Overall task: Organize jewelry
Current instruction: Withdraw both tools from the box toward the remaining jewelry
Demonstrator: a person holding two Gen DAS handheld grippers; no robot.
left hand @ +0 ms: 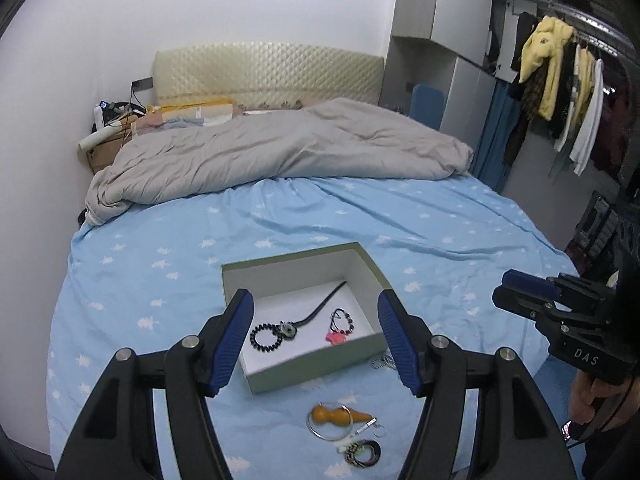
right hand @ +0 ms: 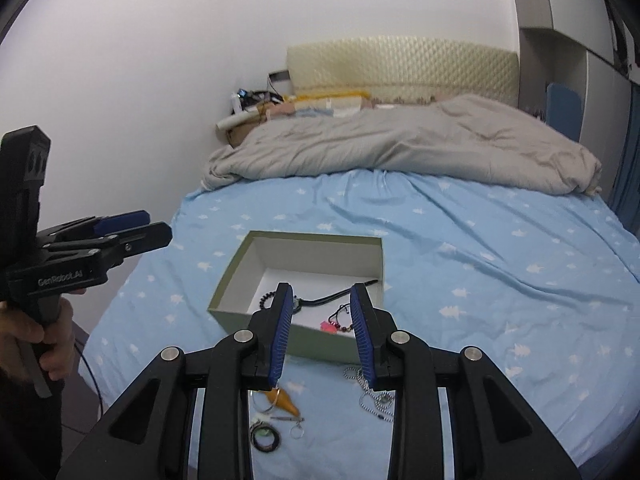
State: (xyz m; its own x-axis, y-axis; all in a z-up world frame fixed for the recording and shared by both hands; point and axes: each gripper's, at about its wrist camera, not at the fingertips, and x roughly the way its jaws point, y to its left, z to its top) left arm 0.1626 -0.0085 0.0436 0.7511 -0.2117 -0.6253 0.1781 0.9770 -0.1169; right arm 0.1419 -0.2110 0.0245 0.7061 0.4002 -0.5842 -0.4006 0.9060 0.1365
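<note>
An open box, green outside (left hand: 280, 376) and white inside, sits on the blue star-print sheet. In it lie a black beaded bracelet with a pendant on a cord (left hand: 276, 330) and a bead bracelet with a pink charm (left hand: 338, 326). My left gripper (left hand: 316, 336) hovers open above the box's near side, nothing between its fingers. My right gripper (right hand: 322, 332) hangs over the box's front wall (right hand: 320, 346), jaws narrowly apart and empty. On the sheet in front lie a ball chain (right hand: 372, 396), an orange gourd pendant with a hoop (left hand: 332, 416) and dark bangles (left hand: 362, 452).
A crumpled grey duvet (left hand: 280, 148) covers the far half of the bed below a cream headboard (left hand: 264, 68). A cardboard box with clutter (left hand: 104, 148) stands by the left wall. Clothes hang on a rail (left hand: 568, 80) at the right. A hand (right hand: 36, 332) holds the left gripper.
</note>
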